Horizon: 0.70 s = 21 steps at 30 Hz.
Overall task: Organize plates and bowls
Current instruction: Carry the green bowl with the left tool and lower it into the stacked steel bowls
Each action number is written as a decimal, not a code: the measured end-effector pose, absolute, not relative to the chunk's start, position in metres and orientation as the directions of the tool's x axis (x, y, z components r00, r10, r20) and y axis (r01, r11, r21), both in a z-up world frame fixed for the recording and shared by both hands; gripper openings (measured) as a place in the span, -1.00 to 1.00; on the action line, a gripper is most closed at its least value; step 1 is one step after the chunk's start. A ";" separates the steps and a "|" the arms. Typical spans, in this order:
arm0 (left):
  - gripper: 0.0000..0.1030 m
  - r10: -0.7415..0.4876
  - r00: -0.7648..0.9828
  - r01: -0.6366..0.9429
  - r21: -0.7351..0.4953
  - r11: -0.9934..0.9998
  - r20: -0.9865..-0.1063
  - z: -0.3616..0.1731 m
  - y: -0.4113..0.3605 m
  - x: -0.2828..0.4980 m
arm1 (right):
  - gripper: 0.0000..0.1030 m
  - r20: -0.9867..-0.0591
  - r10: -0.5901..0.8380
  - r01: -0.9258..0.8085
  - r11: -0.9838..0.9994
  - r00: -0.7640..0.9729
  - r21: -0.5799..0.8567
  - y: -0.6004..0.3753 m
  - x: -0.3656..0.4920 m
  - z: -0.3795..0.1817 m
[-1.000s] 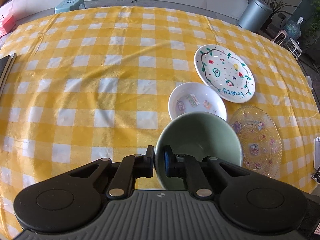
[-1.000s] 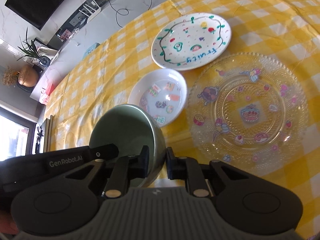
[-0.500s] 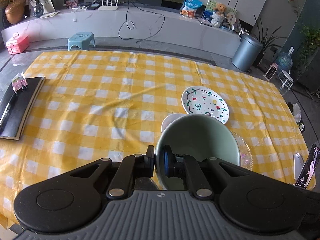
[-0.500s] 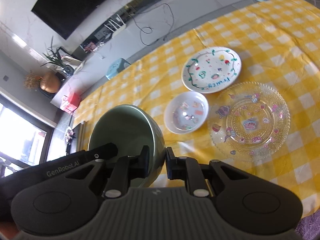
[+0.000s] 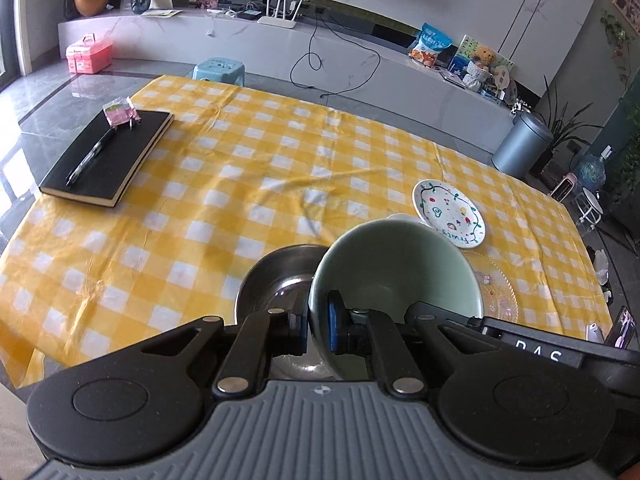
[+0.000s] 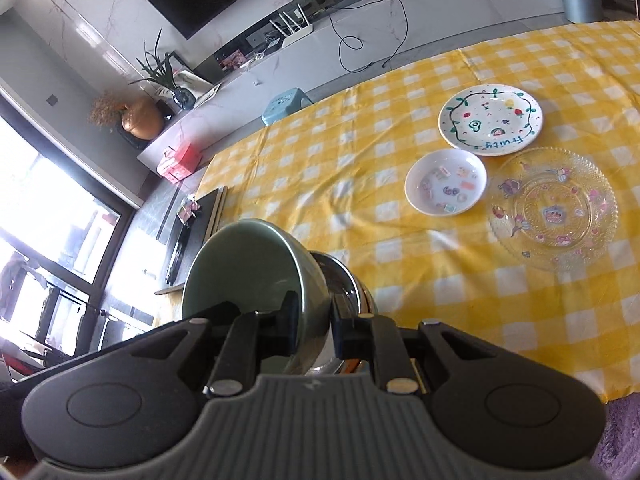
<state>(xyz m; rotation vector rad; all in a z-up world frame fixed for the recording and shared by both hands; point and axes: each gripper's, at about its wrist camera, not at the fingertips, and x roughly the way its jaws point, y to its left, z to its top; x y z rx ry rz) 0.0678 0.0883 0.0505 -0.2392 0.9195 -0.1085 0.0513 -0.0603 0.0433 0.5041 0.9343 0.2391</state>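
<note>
Both claws, left claw (image 5: 318, 330) and right claw (image 6: 314, 330), pinch opposite rims of our green bowl (image 5: 394, 276), held tilted directly above the steel bowl (image 5: 276, 276).

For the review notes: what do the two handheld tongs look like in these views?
Both the left tongs and right tongs are matte black plastic, with two linkage fingers on silver rivets, round side discs and a ribbed grey housing. The left pads look blue. White lettering marks the neighbouring tool's side.
</note>
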 end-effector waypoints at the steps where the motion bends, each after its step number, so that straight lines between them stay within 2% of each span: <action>1: -0.81 -0.193 0.600 -0.016 -0.252 0.967 -0.777 0.048 0.091 0.066 | -0.70 -0.713 0.405 0.016 0.864 0.573 0.503 -0.057 0.050 0.042; 21: -0.81 -0.219 0.545 -0.053 -0.295 0.954 -0.809 0.016 0.110 0.070 | -0.70 -0.785 0.398 0.074 0.871 0.476 0.486 -0.043 0.069 0.013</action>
